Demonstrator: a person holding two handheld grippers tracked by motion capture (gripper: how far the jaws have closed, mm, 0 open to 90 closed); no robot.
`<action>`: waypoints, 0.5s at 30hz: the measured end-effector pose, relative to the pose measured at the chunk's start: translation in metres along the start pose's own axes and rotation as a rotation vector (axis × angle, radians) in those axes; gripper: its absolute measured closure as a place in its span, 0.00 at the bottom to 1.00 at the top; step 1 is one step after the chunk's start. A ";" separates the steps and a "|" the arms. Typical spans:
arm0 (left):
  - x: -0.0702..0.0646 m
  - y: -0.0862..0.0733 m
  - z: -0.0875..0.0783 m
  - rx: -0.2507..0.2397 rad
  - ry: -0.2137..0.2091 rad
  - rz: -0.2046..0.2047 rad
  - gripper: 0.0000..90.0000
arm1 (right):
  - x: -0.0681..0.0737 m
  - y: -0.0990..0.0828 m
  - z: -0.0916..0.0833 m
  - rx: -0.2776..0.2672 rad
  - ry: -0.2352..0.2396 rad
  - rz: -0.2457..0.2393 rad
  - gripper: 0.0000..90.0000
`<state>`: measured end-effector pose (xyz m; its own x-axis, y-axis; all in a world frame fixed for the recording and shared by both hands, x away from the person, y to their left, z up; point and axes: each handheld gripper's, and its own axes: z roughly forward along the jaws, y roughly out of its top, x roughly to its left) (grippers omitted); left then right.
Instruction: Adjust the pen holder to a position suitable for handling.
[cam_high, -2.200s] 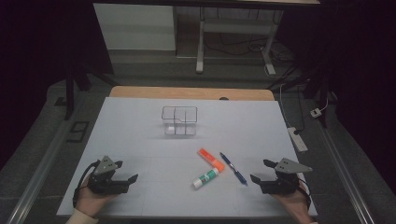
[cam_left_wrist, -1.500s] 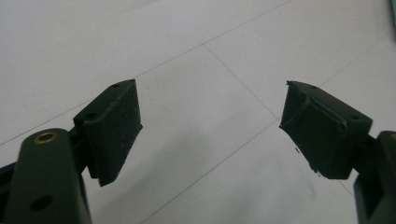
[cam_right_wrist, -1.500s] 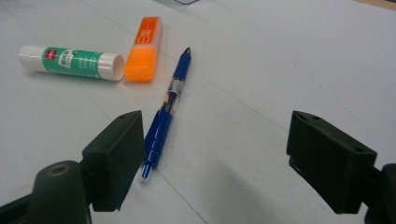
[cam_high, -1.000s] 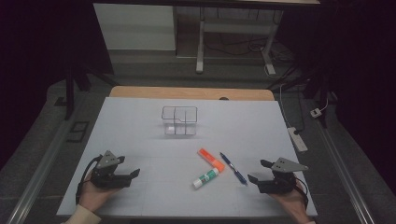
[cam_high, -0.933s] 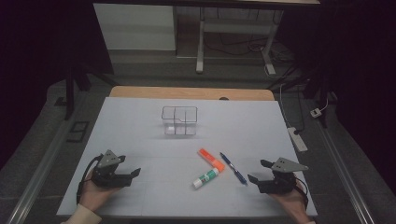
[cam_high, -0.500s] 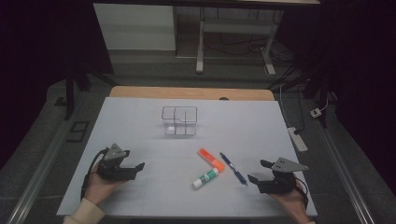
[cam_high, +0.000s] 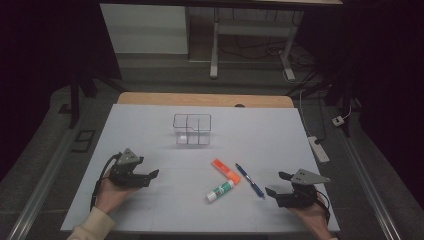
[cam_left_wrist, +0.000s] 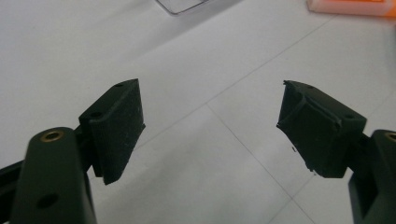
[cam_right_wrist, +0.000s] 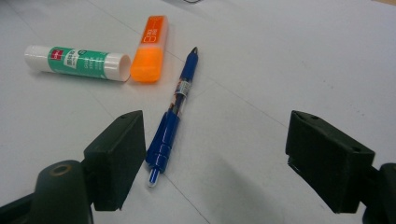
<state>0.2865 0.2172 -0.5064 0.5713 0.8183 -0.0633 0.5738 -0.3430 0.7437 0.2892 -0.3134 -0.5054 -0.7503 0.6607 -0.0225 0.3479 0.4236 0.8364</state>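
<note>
A clear plastic organiser (cam_high: 192, 129) with compartments stands mid-table toward the back. In front of it lie an orange highlighter (cam_high: 226, 171), a green-and-white glue stick (cam_high: 220, 191) and a blue pen (cam_high: 250, 180). My left gripper (cam_high: 150, 176) hovers at the left of the table, open and holding nothing (cam_left_wrist: 210, 116), with the organiser's corner (cam_left_wrist: 182, 4) and the highlighter's edge (cam_left_wrist: 348, 5) far ahead. My right gripper (cam_high: 275, 184) sits open at the right front (cam_right_wrist: 215, 154), just right of the pen (cam_right_wrist: 175, 112), with the highlighter (cam_right_wrist: 150, 47) and glue stick (cam_right_wrist: 77, 62) beyond.
The white table sheet (cam_high: 150, 135) has a wooden strip (cam_high: 205, 99) along its far edge. A white power strip (cam_high: 319, 148) lies off the right side. Table legs and cables stand on the dark floor behind.
My left gripper has moved forward and to the right, toward the table's middle. The right gripper and the objects have stayed in place.
</note>
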 end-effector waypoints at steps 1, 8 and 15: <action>0.001 0.002 0.001 0.000 -0.001 0.001 0.25 | 0.000 0.000 0.000 -0.005 0.000 0.002 0.23; 0.002 0.009 0.005 -0.001 -0.002 0.005 0.25 | 0.000 0.000 0.000 -0.003 0.001 0.001 0.23; 0.006 0.018 0.012 -0.001 0.002 0.002 0.25 | -0.001 0.000 -0.002 -0.022 0.012 0.020 0.23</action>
<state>0.3067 0.2103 -0.5011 0.5709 0.8188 -0.0606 0.5723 -0.3440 0.7444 0.2887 -0.3149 -0.5042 -0.7502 0.6612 0.0013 0.3511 0.3967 0.8482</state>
